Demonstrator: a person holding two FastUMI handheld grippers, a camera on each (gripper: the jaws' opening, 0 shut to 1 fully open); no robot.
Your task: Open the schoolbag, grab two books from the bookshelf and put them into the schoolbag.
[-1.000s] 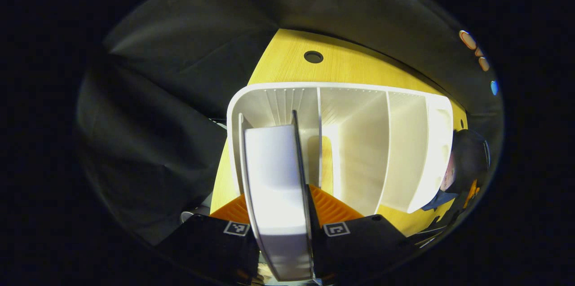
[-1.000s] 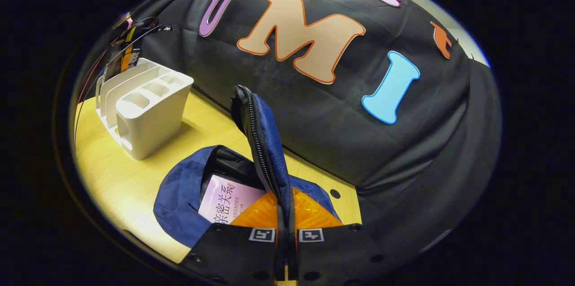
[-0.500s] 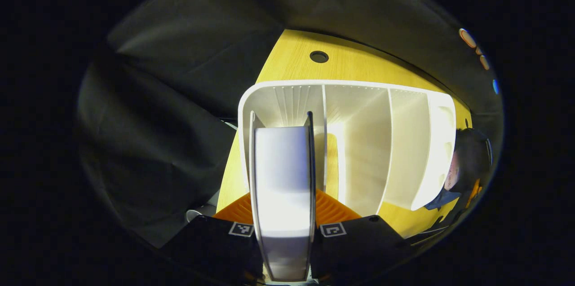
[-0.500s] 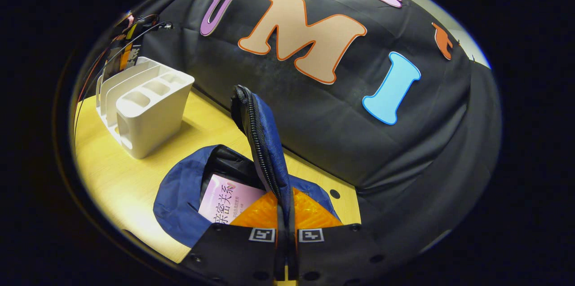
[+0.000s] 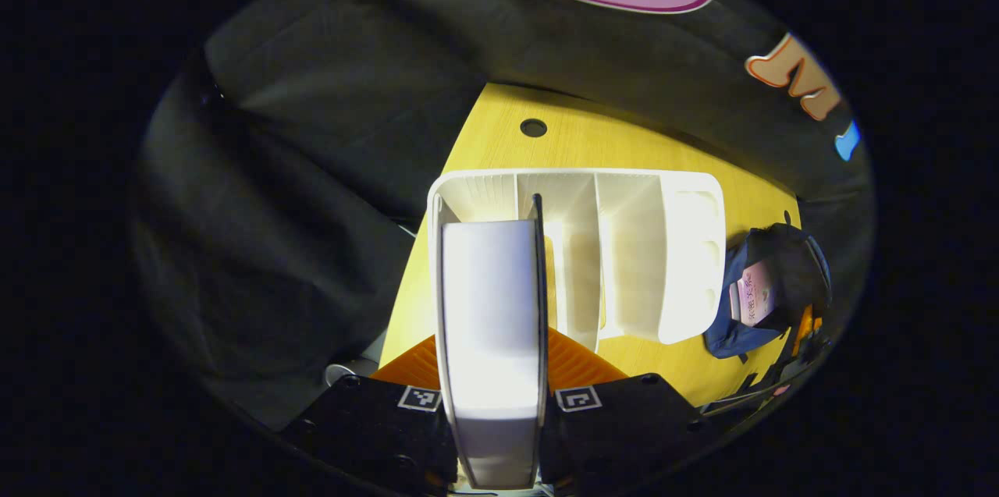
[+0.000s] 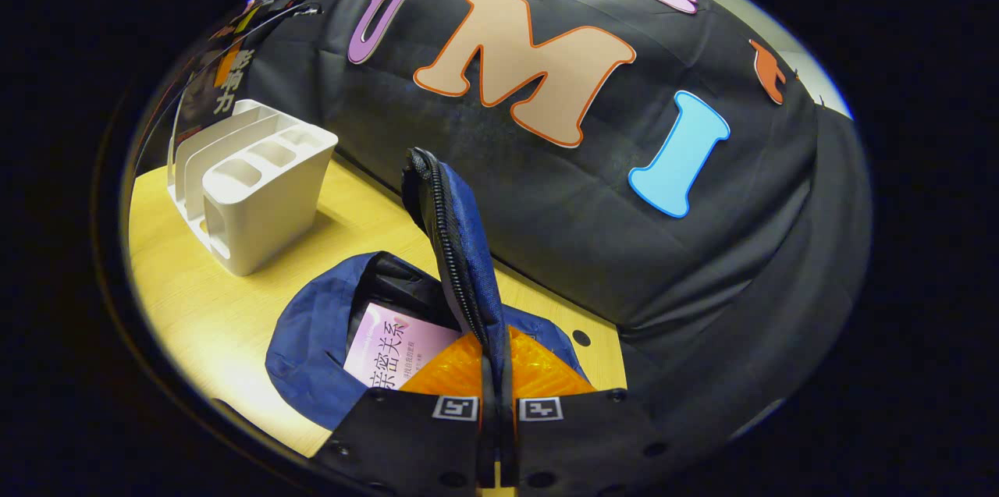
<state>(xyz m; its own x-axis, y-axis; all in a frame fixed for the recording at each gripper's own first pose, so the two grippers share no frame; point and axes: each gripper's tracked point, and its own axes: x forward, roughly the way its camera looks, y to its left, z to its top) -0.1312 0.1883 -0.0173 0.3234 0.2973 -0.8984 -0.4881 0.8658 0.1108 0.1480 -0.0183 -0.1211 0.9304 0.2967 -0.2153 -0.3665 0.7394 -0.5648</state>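
Observation:
My left gripper (image 5: 492,372) is shut on a thick book (image 5: 490,310), seen edge-on with its white pages toward me, lifted above the white bookshelf (image 5: 632,247). In the right gripper view that dark-covered book (image 6: 226,79) hangs above the left end of the bookshelf (image 6: 257,193). My right gripper (image 6: 497,376) is shut on the blue schoolbag's flap (image 6: 456,247), its zipper edge held upright. The schoolbag (image 6: 308,353) lies open on the table with a pink book (image 6: 394,353) inside. The left gripper view shows the schoolbag (image 5: 726,333) and pink book (image 5: 753,298) right of the shelf.
The yellow wooden table (image 6: 195,286) has a round cable hole (image 5: 534,127) behind the shelf and another hole (image 6: 580,337) beside the bag. Black cloth walls stand close behind the table. The shelf's slots (image 5: 577,247) stand bare.
My left gripper has risen with the book, which now hangs higher above the shelf; the shelf looks smaller and farther. The right gripper has kept still, holding the flap.

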